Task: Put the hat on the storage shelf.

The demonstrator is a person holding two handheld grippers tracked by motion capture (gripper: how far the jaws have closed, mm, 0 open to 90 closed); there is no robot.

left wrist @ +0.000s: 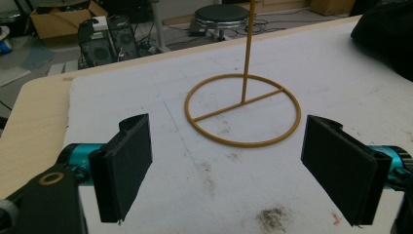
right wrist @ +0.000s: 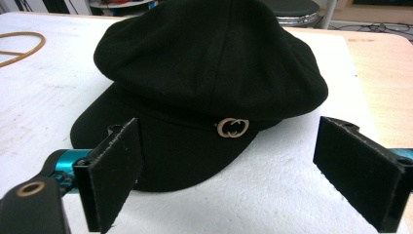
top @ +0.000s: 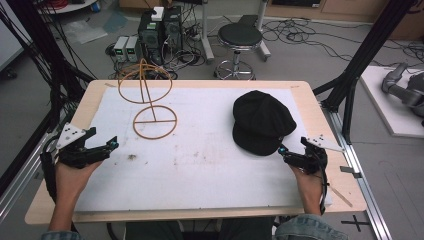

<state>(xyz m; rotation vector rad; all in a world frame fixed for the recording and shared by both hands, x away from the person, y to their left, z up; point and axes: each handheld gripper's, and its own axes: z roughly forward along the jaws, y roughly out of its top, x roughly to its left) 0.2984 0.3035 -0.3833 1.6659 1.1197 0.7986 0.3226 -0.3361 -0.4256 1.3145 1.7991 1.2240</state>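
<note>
A black cap (top: 262,120) with a gold buckle (right wrist: 233,126) lies on the white mat at the right, its brim toward me. A golden wire hat stand (top: 151,100) stands at the back left, its round base (left wrist: 242,109) flat on the mat. My left gripper (top: 105,148) rests at the left edge, open and holding nothing, a short way in front of the stand (left wrist: 234,175). My right gripper (top: 290,152) is open just in front of the cap's brim, with the brim between the spread jaws (right wrist: 229,180).
The white mat (top: 200,165) covers a wooden table (top: 320,107). Beyond the far edge stand a black stool (top: 239,42), computer boxes (top: 160,30) and floor cables. Black frame posts (top: 357,70) rise at the right and left sides.
</note>
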